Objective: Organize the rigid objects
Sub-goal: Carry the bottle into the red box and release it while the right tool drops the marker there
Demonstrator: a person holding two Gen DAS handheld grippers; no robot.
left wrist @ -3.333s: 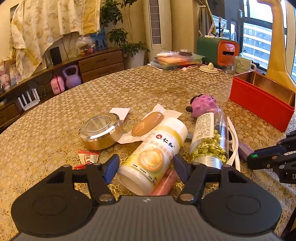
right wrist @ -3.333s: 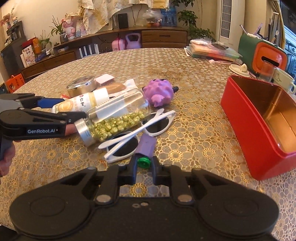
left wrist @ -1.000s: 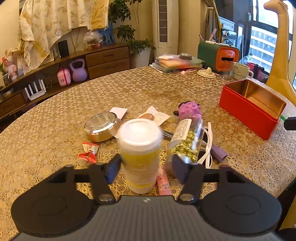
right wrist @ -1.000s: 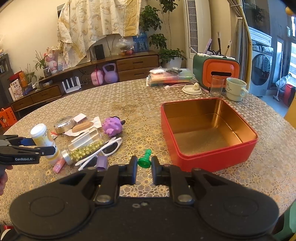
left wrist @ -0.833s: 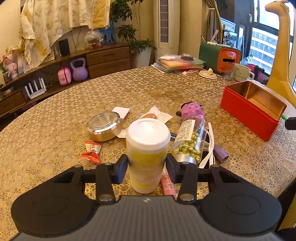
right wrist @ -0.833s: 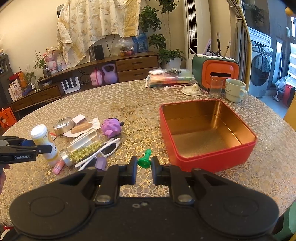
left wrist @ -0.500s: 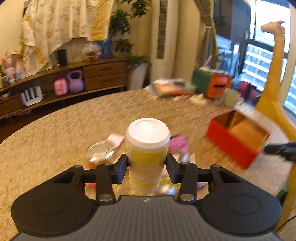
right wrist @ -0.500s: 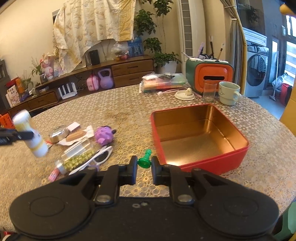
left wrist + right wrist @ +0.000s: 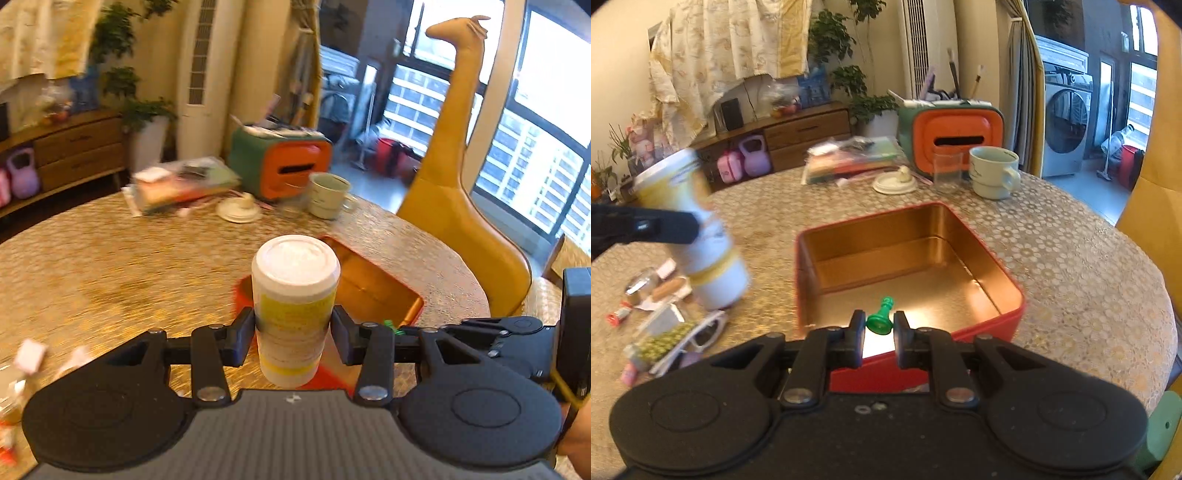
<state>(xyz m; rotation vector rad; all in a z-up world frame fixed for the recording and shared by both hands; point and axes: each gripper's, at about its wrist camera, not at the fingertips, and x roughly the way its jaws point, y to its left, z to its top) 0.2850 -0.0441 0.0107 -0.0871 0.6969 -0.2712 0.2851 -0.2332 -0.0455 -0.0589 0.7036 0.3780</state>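
Observation:
My left gripper [image 9: 294, 332] is shut on a white and yellow bottle [image 9: 295, 306], held upright in the air in front of the red tin box [image 9: 373, 291]. In the right wrist view the bottle [image 9: 698, 236] hangs left of the box [image 9: 1012, 288], blurred. My right gripper [image 9: 880, 326] is shut on a small green chess pawn [image 9: 881, 317], held over the near edge of the box. The box is open and its gold inside looks empty.
On the table left of the box lie white sunglasses [image 9: 698, 336], a glass jar of gold beads [image 9: 657, 339], a round metal tin [image 9: 637, 284] and wrappers. Behind the box stand a mug [image 9: 993, 177], a glass [image 9: 947, 168] and an orange-green case [image 9: 956, 136]. A yellow giraffe figure [image 9: 458, 177] stands at the right.
My left gripper closed on the bottle, lifted it off the table and swung it right toward the red box. My right gripper carried the green pawn forward over the box's near edge.

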